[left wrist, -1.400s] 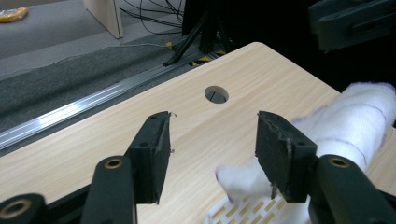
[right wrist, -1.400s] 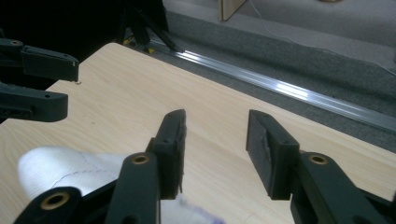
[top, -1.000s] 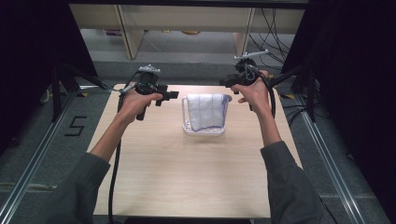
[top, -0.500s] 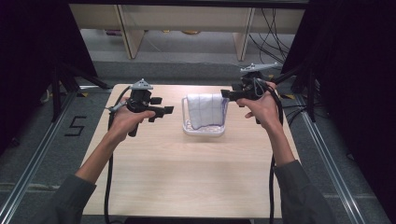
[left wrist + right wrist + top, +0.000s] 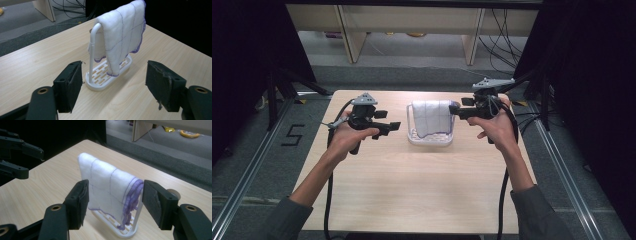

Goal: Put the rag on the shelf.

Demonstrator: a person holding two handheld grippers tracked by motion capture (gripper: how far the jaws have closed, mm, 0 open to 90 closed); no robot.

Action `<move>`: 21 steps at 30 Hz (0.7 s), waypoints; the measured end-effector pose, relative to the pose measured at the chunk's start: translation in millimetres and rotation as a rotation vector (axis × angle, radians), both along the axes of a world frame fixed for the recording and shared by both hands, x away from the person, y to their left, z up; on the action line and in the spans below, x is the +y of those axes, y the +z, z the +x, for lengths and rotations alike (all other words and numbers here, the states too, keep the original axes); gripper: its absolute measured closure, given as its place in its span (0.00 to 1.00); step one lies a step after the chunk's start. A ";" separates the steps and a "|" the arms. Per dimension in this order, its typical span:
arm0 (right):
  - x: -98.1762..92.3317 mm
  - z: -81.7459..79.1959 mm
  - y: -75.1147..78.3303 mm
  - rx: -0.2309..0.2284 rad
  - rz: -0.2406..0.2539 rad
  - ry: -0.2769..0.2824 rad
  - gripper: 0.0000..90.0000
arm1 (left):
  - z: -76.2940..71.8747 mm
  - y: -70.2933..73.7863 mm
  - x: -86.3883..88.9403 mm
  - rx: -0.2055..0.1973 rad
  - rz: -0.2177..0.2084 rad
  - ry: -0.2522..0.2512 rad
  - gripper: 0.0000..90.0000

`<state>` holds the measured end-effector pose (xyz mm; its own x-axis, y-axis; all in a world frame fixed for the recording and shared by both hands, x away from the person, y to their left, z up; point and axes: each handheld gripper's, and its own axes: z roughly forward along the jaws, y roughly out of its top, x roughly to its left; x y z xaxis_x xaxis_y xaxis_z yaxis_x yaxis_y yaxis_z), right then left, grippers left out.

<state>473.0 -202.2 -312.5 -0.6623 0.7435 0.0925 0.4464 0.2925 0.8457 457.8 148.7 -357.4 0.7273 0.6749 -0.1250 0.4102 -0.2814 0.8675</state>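
Two sleeved forearms reach up from the near edge of the table (image 5: 412, 200), each hand holding a gripper. The left gripper (image 5: 388, 126) hovers over the table's left half with its jaws spread wide and empty, pointed at the rack (image 5: 430, 139). The right gripper (image 5: 456, 111) sits just beside the rack's right end, jaws also spread and holding nothing; in the right gripper view the cloth (image 5: 107, 187) lies between them, though I cannot tell if it touches either pad. The white cloth, edged in purple, hangs draped over the rack's rail at the table's middle, toward the far side. Beyond lie grey floor and cables (image 5: 504, 25).
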 end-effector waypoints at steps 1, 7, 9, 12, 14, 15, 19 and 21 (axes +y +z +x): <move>0.9 -2.3 -0.7 0.011 0.019 -0.003 0.43 | -1.4 0.0 -0.6 0.002 -0.001 -0.005 0.32; 0.0 -11.4 -5.2 -0.012 0.019 0.020 0.43 | -12.5 -2.1 -3.6 -0.004 -0.005 -0.035 0.31; 1.2 -16.2 -6.9 -0.001 0.037 0.013 0.43 | -16.0 -2.2 -3.7 -0.004 -0.016 -0.047 0.30; 1.1 -20.8 -11.4 -0.017 0.031 0.031 0.43 | -21.8 -2.0 -3.7 -0.014 -0.029 -0.047 0.27; 1.8 -24.7 -15.3 -0.005 0.045 0.042 0.42 | -25.6 -3.6 -3.3 -0.016 -0.037 -0.044 0.26; 1.5 -27.0 -17.0 -0.006 0.043 0.045 0.42 | -27.5 -4.5 -3.1 -0.018 -0.035 -0.041 0.25; 2.1 -35.7 -25.1 -0.006 0.084 0.055 0.40 | -35.4 -11.7 -2.3 -0.015 -0.038 -0.042 0.22; 2.4 -37.7 -27.4 -0.008 0.097 0.057 0.39 | -37.6 -14.0 -2.2 -0.012 -0.045 -0.041 0.21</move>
